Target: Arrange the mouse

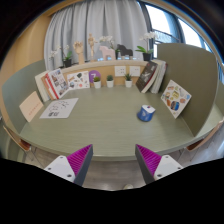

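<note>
A small blue and white mouse (146, 113) lies on the green tabletop (100, 125), toward the right side, well beyond my fingers. My gripper (113, 160) hovers over the table's near edge. Its two fingers stand wide apart, the magenta pads (80, 158) facing each other, and nothing is between them. The mouse sits ahead and to the right of the right finger (148, 157).
Books and picture cards lean along the back and sides: an open book (58, 83) at the left, papers (60, 108) flat on the table, a colourful card (176, 98) at the right. Small pots and figures line a shelf (110, 68) before a curtained window.
</note>
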A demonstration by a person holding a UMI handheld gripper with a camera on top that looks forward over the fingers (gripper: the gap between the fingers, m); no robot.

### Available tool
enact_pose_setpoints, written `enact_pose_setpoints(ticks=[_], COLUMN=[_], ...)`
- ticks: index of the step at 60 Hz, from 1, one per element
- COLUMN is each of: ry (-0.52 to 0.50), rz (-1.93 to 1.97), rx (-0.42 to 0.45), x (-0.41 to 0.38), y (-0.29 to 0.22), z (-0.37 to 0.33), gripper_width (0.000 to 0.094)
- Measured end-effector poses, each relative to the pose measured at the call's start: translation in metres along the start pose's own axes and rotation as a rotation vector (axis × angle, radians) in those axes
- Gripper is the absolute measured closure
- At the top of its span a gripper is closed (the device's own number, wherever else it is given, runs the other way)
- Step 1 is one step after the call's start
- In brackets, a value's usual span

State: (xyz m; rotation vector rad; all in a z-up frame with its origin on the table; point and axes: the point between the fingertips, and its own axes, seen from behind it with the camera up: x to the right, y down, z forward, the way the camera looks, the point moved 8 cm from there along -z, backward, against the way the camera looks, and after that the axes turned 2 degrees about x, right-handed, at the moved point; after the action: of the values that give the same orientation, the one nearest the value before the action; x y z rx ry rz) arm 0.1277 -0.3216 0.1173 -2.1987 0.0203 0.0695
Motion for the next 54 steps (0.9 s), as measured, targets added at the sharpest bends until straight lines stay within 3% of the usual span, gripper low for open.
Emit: enact_pose_setpoints(ticks=[18,38,50,54], ry=[0.14,0.073,0.007,-0.005], rz=[0.02,0.021,0.01,-0.005], rx=[-0.066,-0.136,-0.187,-0.204], x=[0.124,0.147,0.134,0.133], y=[-0.022,-0.083,-0.111,-0.115], z=[0.095,0.205,0.248,0.257], gripper_width=[0.0083,0.0085,0.0124,0.0181])
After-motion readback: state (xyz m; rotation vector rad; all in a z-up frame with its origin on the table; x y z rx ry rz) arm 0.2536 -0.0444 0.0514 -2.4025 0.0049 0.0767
